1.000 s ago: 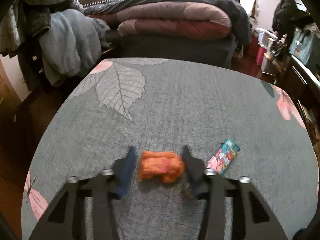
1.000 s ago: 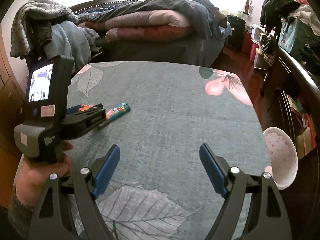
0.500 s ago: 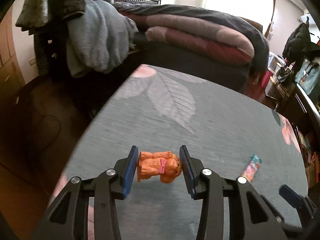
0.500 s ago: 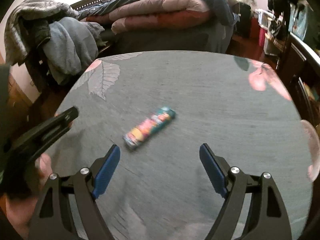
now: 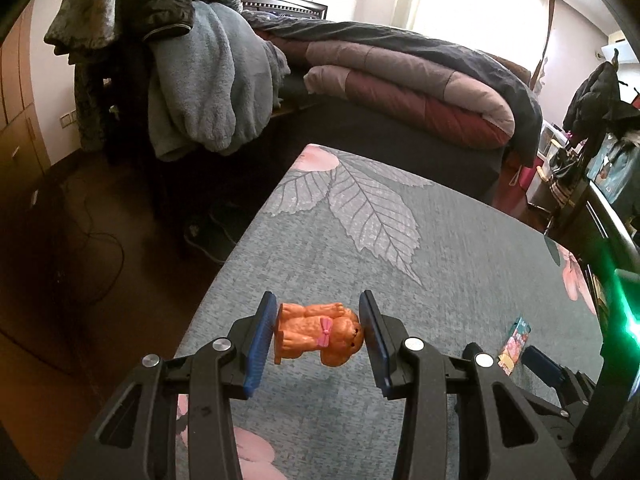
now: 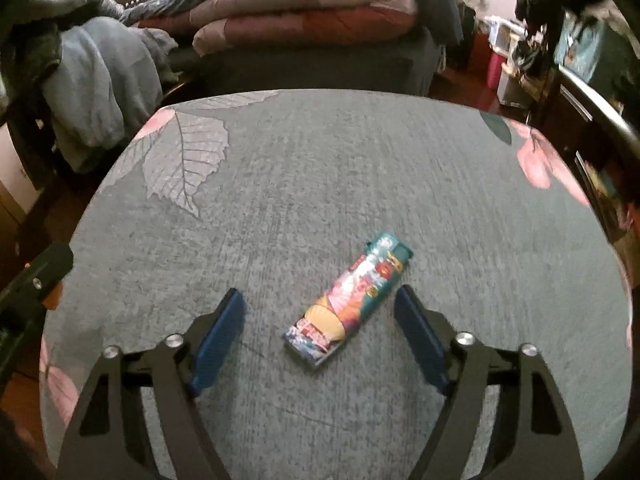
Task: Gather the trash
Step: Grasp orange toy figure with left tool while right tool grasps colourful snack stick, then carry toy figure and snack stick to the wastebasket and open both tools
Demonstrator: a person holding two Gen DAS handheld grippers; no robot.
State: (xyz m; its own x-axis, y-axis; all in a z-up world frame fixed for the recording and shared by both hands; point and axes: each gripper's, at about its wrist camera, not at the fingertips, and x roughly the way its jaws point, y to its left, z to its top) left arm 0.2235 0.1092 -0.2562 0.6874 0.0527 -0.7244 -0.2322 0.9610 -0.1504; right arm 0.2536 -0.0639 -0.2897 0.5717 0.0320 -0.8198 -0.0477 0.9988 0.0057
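My left gripper [image 5: 318,334] is shut on an orange toy dog [image 5: 318,334] with a pink bow and holds it lifted above the left edge of the grey leaf-print table [image 5: 440,248]. A colourful snack wrapper [image 6: 350,300] lies flat on the table; it also shows in the left wrist view [image 5: 515,340]. My right gripper [image 6: 320,336] is open, low over the table, with the wrapper between its blue pads [image 6: 218,334]. The right gripper's tip shows in the left wrist view [image 5: 546,364].
A bed with folded quilts [image 6: 304,12] stands behind the table. Clothes hang over a chair [image 5: 192,80] at the far left. Dark floor with cables [image 5: 92,248] lies left of the table. A dark cabinet [image 6: 592,112] stands to the right.
My left gripper closed on the toy dog, lifted it and swung left over the table edge. My right gripper moved forward and left until the wrapper lay between its open fingers.
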